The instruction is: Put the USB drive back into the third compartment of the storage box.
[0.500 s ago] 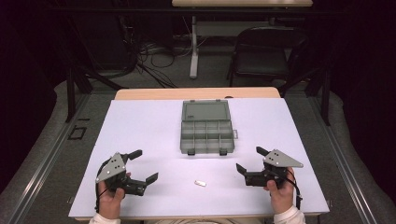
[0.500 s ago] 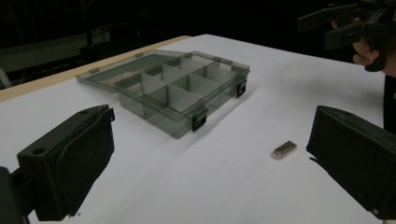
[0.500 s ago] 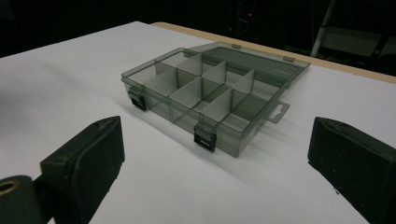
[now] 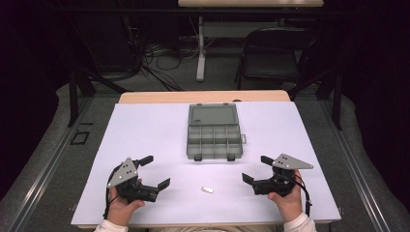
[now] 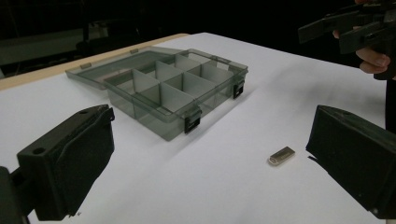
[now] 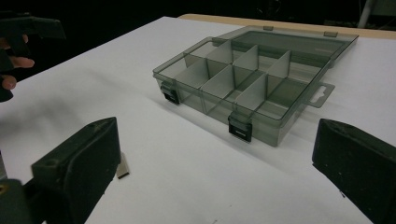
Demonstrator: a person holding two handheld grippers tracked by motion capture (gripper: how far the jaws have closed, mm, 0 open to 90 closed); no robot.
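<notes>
Though flat, metal piece (image 4: 207, 190) crosswise.

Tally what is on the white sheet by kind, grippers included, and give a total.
Organizer box, lid open: 1
Small metal piece: 1
Grippers, left gripper and right gripper, jaws open: 2
Total: 4

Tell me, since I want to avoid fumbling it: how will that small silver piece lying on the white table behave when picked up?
The small silver piece lies flat and low on the table, so pinching it may be fiddly. It looks metallic and smooth, probably slippery and stiff. Being flat, it should slide rather than roll if nudged.
</notes>
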